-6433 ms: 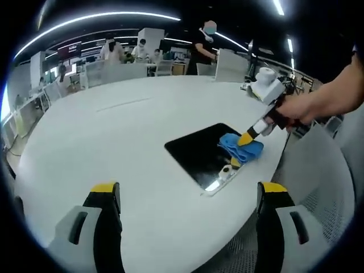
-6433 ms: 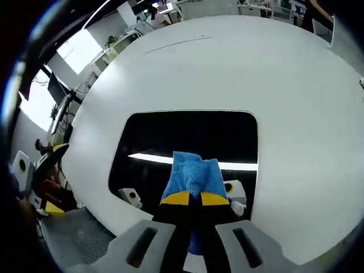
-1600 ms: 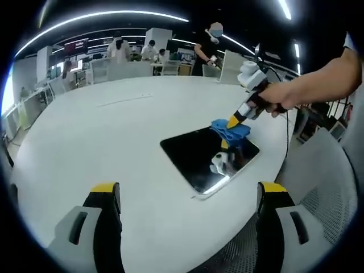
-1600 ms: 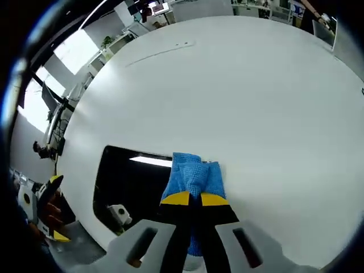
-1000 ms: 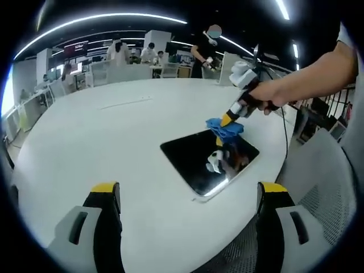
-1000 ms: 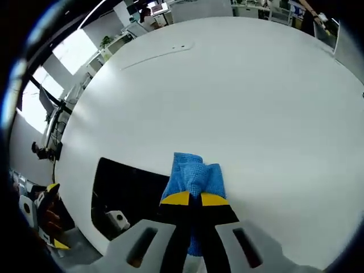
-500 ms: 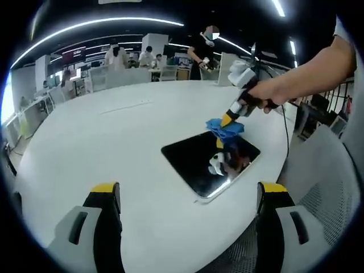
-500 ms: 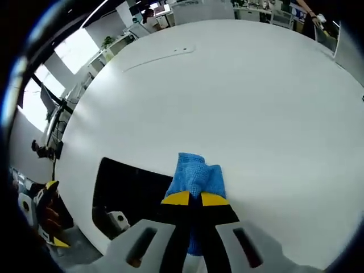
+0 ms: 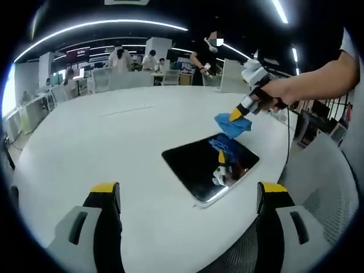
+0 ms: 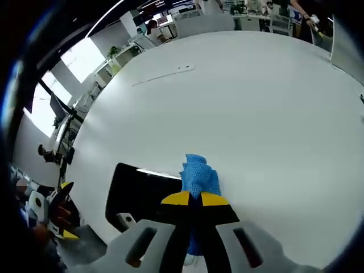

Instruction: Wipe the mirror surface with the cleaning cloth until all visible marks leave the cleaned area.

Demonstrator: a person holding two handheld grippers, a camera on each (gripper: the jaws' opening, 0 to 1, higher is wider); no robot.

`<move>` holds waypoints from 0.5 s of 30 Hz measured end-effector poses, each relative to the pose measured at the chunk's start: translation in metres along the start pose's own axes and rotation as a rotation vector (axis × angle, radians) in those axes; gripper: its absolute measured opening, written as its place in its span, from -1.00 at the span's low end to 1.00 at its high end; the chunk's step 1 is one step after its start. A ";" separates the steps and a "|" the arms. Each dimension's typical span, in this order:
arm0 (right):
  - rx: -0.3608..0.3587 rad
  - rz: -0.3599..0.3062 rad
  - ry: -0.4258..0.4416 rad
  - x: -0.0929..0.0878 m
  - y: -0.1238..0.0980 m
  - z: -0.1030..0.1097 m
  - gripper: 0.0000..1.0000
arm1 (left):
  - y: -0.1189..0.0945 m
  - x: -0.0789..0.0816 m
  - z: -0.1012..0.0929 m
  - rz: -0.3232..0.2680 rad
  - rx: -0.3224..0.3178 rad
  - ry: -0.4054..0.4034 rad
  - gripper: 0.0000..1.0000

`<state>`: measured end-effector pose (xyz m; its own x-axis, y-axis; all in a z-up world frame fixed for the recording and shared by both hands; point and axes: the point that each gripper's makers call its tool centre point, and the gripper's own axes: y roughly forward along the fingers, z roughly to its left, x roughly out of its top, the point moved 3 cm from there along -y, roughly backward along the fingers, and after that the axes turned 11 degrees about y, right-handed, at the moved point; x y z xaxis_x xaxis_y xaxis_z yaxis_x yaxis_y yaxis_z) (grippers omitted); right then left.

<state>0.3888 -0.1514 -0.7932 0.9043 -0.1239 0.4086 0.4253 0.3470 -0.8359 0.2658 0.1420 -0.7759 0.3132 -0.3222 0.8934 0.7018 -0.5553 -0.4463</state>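
Note:
The dark mirror [image 9: 207, 165] lies flat on the white table [image 9: 102, 148], near its right edge. In the left gripper view my right gripper [image 9: 236, 116] hangs above the mirror's far corner, shut on the blue cloth [image 9: 235, 126], which dangles clear of the glass. Cloth and gripper are reflected in the mirror. My left gripper [image 9: 189, 196] stands open and apart, short of the mirror, with nothing between its jaws. In the right gripper view the cloth [image 10: 199, 176] sticks out of the shut right gripper [image 10: 190, 199], with the mirror [image 10: 142, 193] below and to the left.
A grey mesh chair [image 9: 318, 187] stands close at the table's right edge. A hand and forearm [image 9: 307, 85] hold the right gripper. People and desks fill the far background [image 9: 148, 60]. A thin seam with small marks [image 10: 165, 74] crosses the far tabletop.
The right gripper has lifted the cloth off the mirror and carried it up past the far edge. The left gripper stays open and has hardly moved.

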 end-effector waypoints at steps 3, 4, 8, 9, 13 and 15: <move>0.000 -0.007 -0.004 0.002 -0.004 -0.006 -1.00 | -0.001 0.001 0.001 -0.004 0.008 0.009 0.98; -0.002 -0.012 -0.005 0.002 -0.006 -0.009 -1.00 | -0.001 0.001 0.001 -0.003 0.010 0.015 0.98; -0.006 -0.018 -0.004 0.003 -0.013 -0.020 -1.00 | -0.002 0.001 0.002 0.004 0.024 0.027 0.98; -0.006 -0.018 -0.003 0.004 -0.014 -0.023 -1.00 | -0.002 0.001 0.003 0.004 0.029 0.030 0.98; -0.014 -0.019 -0.014 0.005 -0.019 -0.032 -1.00 | -0.004 0.004 0.005 -0.005 0.046 0.035 0.98; -0.019 -0.017 -0.016 0.004 -0.020 -0.035 -1.00 | -0.005 0.006 0.006 -0.014 0.050 0.033 0.98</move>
<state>0.3852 -0.1913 -0.7880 0.8961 -0.1152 0.4287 0.4417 0.3275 -0.8353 0.2675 0.1474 -0.7684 0.2824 -0.3402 0.8969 0.7373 -0.5211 -0.4299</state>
